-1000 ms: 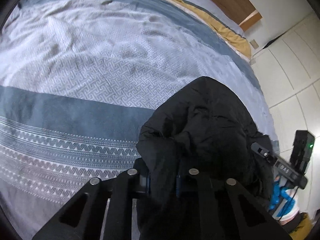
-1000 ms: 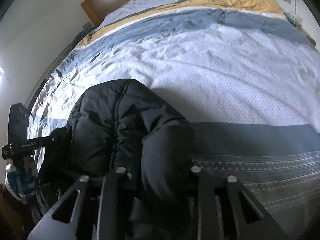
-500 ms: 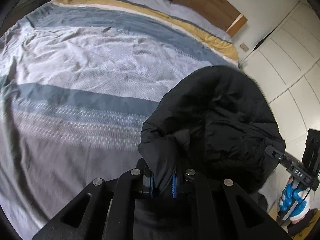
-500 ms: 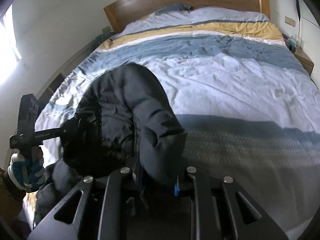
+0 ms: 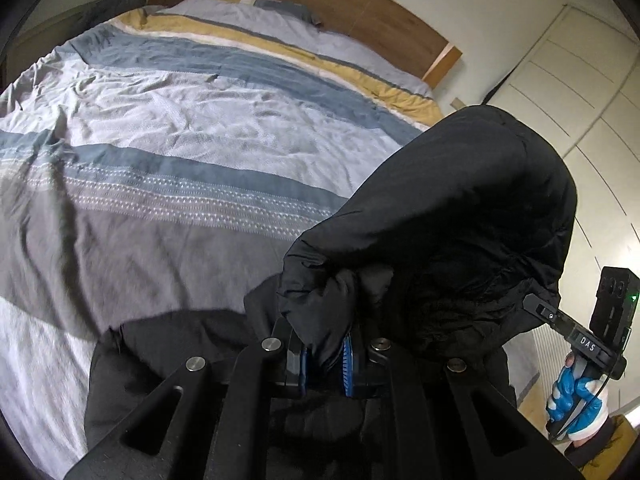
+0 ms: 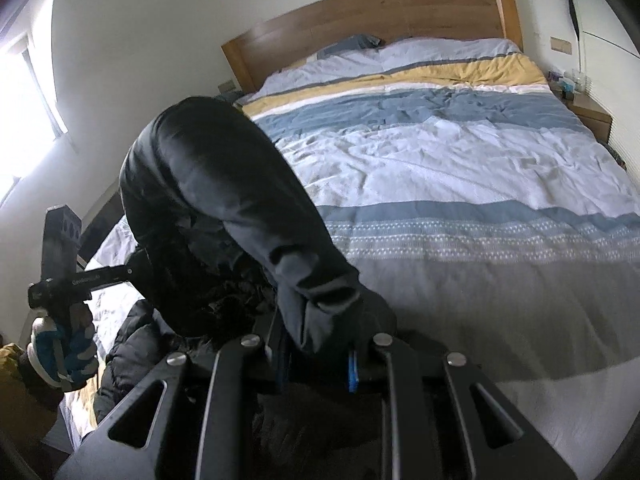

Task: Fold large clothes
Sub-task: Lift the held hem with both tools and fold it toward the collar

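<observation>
1. Nearest, the left gripper (image 5: 325, 354) is pinching a bunched fold of the black jacket (image 5: 460, 220); the right gripper (image 6: 316, 364) is likewise pinching it.
2. Beyond, the jacket is hanging over the bed's (image 6: 460, 168) foot edge; the headboard (image 6: 380, 12) is standing farthest.

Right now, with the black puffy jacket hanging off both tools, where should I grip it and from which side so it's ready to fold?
Keep the grip on the thick padded edge of the black puffy jacket, one pinch per side. The left tool and right tool each come from below with a bunched fold between the fingers. The bulk arches up between them, so holds wide apart on the edge should let it spread over the striped duvet.
</observation>
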{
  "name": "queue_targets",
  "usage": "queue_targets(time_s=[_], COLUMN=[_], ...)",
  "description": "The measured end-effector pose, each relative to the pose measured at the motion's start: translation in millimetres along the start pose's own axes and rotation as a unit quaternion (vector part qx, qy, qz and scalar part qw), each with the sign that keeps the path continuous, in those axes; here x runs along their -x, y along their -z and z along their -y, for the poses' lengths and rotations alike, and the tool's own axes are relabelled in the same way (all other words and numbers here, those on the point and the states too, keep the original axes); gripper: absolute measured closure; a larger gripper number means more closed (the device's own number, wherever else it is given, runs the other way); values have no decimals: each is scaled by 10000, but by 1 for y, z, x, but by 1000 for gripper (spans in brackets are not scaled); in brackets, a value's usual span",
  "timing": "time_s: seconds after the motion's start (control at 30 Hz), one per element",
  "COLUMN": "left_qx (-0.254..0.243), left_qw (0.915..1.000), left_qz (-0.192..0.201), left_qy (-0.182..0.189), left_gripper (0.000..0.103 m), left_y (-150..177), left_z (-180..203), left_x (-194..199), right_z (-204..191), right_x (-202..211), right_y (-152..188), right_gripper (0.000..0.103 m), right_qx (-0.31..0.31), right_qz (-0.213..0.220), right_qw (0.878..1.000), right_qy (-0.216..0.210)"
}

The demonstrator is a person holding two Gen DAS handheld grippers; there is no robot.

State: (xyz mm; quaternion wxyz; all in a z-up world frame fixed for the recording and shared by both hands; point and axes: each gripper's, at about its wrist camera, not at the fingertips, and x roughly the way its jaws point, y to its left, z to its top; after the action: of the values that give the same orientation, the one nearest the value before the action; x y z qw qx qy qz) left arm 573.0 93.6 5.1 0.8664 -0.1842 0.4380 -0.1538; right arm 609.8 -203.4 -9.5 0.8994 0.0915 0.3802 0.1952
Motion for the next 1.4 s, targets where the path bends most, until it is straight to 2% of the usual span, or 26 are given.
queue_targets(time_s=[0.43,0.57,0.73,0.83,1.03,1.1,1.3,1.4], left_qx=[-400,-442,-497,-452,-506,-515,-303,-258], left_qw=[9987,9983,9982,9979,9938,9926,9939,9937], left_qz=[276,364,242,68,-143,-206,-107,7], left_qy=[136,135,-219,-468,-975,-1079,-1052,-1090], left_gripper=[91,91,91,90,80,69,43,39], left_y=[71,91,113,119,134,140,153,150], left_z=[-1,0,8,11,16,17,14,21], left_x=[27,39,43,40,48,56,106,126], right_z=[-6,-9,-10,-15,-16,-16,-25,-41], right_x=[37,46,52,56,69,78,124,145], right_y=[68,87,114,123,145,151,166,163], right_gripper=[83,83,82,80,71,66,55,52], right_qx=[22,79,-96,-28,-150,-178,-140,38], right_qz=[650,690,467,316,56,44,160,257], right_qw=[9976,9973,9987,9995,9985,9978,9962,9962], right_qy=[-233,-253,-160,69,521,643,847,830])
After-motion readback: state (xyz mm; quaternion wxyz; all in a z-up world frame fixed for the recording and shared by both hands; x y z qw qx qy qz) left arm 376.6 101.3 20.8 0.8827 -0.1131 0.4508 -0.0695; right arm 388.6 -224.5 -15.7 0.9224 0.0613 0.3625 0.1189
